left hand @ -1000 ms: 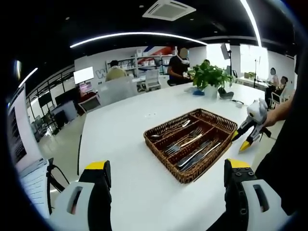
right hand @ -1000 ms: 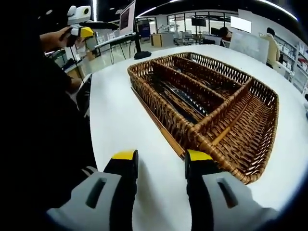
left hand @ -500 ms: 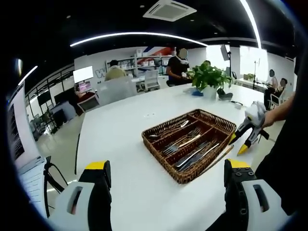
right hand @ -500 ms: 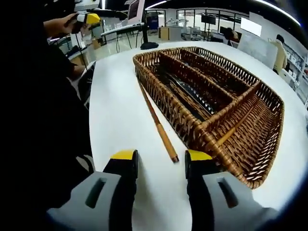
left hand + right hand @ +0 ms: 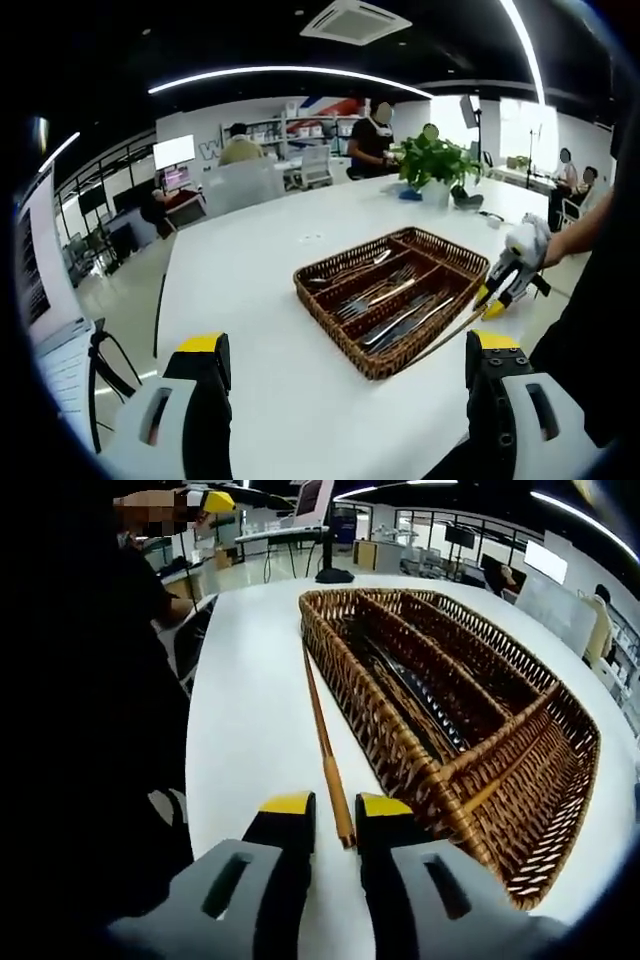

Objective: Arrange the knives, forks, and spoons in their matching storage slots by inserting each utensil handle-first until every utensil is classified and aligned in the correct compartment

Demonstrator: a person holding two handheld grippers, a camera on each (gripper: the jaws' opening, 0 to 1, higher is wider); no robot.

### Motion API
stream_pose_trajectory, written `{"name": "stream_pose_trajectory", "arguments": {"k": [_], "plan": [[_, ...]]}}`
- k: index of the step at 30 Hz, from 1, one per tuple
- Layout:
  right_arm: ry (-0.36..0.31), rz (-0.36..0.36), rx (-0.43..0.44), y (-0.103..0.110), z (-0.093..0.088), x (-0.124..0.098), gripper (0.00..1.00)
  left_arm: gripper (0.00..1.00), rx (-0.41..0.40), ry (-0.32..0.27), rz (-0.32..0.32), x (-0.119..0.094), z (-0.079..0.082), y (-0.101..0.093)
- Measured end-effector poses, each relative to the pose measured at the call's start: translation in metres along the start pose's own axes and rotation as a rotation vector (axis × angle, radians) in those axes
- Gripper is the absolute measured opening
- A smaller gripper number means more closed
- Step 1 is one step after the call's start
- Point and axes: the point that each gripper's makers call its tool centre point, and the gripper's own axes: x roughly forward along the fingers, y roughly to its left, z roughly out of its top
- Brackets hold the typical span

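A brown wicker cutlery basket (image 5: 330, 300) stands on the white table (image 5: 250, 290); spoons (image 5: 365, 265), forks (image 5: 378, 294) and knives (image 5: 405, 320) lie in its long slots. A thin wooden stick (image 5: 445, 335) lies along the basket's near side. In the right gripper view the stick (image 5: 322, 730) runs beside the basket (image 5: 540, 810), its near end between the jaws of my right gripper (image 5: 337, 808), which stand narrowly apart around it. My right gripper (image 5: 497, 295) is at the basket's corner. My left gripper (image 5: 345, 348) hovers wide open, short of the basket, holding nothing.
A potted plant (image 5: 435, 162) and small items stand at the table's far end. People sit and stand by desks and chairs beyond. The table's edge runs down the left (image 5: 165, 300). The person's dark clothing (image 5: 90, 730) borders the table.
The stick has come out from beside the basket. My right gripper has moved forward over its near end and its jaws have narrowed around it. The left gripper is unchanged.
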Motion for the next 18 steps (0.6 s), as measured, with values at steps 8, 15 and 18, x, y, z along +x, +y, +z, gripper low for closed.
{"name": "stream_pose_trajectory", "arguments": {"k": [8, 15, 18], "plan": [[-0.022, 0.062, -0.082, 0.006, 0.006, 0.001, 0.06, 0.99, 0.002, 0.003, 0.006, -0.001, 0.000, 0.003], [-0.041, 0.088, -0.047, 0.006, 0.010, 0.002, 0.04, 0.99, 0.006, 0.003, 0.001, 0.001, 0.002, 0.003], [-0.020, 0.133, -0.096, 0.019, 0.011, 0.001, 0.03, 0.99, 0.007, 0.006, -0.002, 0.001, 0.002, 0.003]]}}
